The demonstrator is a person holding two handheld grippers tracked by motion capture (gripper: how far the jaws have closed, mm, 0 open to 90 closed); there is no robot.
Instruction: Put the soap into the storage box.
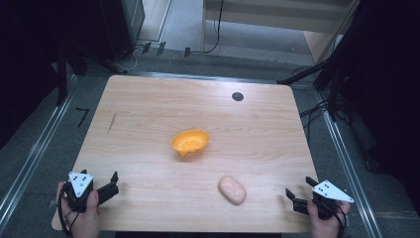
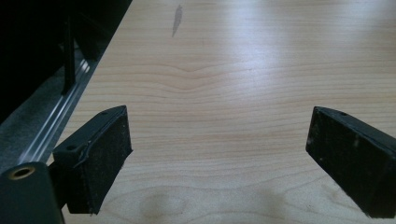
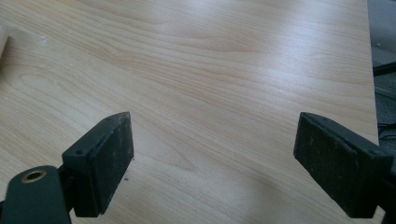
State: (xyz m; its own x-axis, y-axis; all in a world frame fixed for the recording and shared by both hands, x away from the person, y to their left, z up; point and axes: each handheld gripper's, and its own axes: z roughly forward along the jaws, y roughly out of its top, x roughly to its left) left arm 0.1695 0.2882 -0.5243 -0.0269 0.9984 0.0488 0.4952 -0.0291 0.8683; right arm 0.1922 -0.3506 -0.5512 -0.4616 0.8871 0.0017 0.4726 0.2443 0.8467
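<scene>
Pink soap bar (image 1: 232, 190), long axis diagonal, near-right.

This looks like a lab or recording studio rather than a home. A pale wood-grain tabletop (image 1: 148, 109) with rounded corners and a round black cable grommet (image 1: 237, 96) stands alone on grey carpet floor (image 1: 29, 163). Metal floor rails (image 1: 44, 134) run along both sides, black stand legs (image 1: 307, 74) and loose black cables (image 1: 312, 111) surround it, and what may be dark curtains (image 1: 29, 59) close off the edges.
</scene>
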